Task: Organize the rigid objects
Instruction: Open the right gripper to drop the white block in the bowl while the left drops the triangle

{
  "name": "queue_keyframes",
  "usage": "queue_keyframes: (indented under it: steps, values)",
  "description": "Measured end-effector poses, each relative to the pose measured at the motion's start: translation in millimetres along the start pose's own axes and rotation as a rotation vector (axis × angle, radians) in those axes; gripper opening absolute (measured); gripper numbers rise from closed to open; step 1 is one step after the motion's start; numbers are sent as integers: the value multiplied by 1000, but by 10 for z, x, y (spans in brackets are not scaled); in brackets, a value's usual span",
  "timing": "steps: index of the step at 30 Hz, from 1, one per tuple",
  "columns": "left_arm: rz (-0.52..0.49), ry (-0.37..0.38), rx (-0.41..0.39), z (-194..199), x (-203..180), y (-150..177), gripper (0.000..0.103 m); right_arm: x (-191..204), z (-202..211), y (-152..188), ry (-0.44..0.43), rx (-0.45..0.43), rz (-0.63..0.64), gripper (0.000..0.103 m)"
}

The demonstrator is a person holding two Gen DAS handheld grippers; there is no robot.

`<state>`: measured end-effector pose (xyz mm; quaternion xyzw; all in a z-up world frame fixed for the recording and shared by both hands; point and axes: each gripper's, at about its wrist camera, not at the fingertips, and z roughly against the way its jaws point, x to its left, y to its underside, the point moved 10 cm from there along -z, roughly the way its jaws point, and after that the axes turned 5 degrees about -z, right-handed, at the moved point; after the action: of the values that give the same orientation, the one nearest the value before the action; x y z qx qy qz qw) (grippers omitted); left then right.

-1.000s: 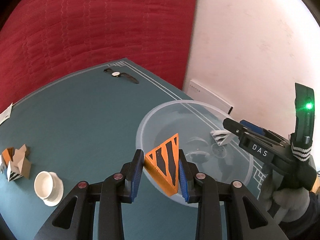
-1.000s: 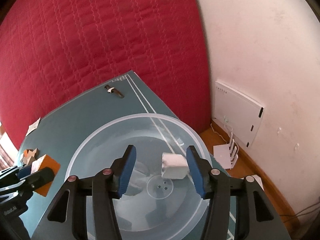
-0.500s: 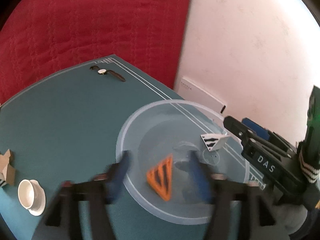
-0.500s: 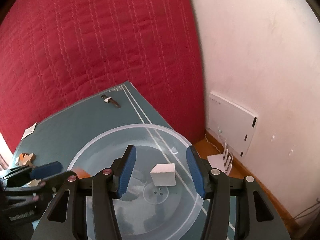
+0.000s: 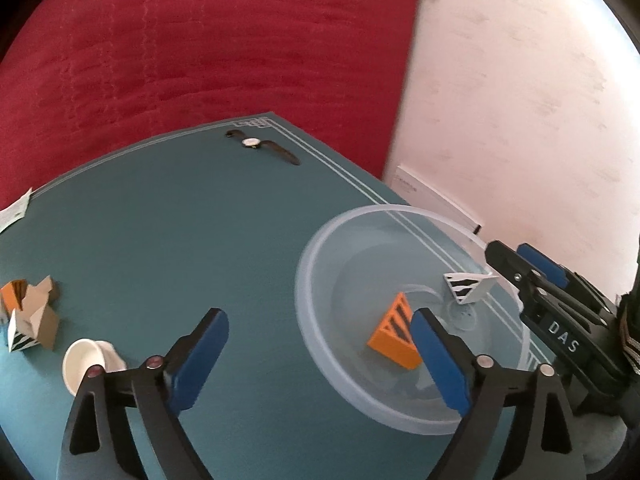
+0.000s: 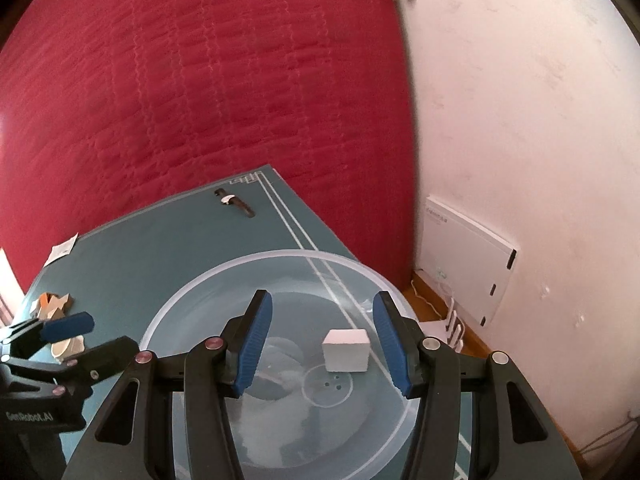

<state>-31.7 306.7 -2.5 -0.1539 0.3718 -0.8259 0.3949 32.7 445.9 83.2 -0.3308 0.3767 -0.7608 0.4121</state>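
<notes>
A red quilted backdrop [image 5: 200, 60] and a pale wall [image 6: 540, 120] stand behind the teal table [image 5: 180, 240]. On the table's right part sits a wide clear plastic bowl [image 5: 320, 248], its rim also filling the lower half of the right wrist view [image 6: 192, 292]. Inside it, in the left wrist view, an orange black-striped wedge [image 5: 390, 332] lies toward six o'clock of the bowl's floor and a white black-striped wedge [image 5: 468, 286] toward two o'clock, the two apart. The left gripper [image 5: 320, 354] has its jaws spread wide with nothing between them, the right jaw over the bowl and partly covering the orange wedge. The right gripper [image 6: 322, 342] hangs over the bowl, jaws spread and empty, with the white wedge [image 6: 346, 350] seen between them. At nine o'clock on the table lies a heap of loose blocks [image 5: 32, 316]; a small white cup [image 5: 86, 362] stands just beside it. A wristwatch [image 5: 262, 146] lies at twelve o'clock near the far edge.
</notes>
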Motion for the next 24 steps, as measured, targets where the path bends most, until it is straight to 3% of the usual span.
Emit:
queue_keyframes:
  steps: [24]
  values:
    - [145, -121, -62, 289, 797, 71, 101, 487, 85, 185, -98, 18, 107, 60]
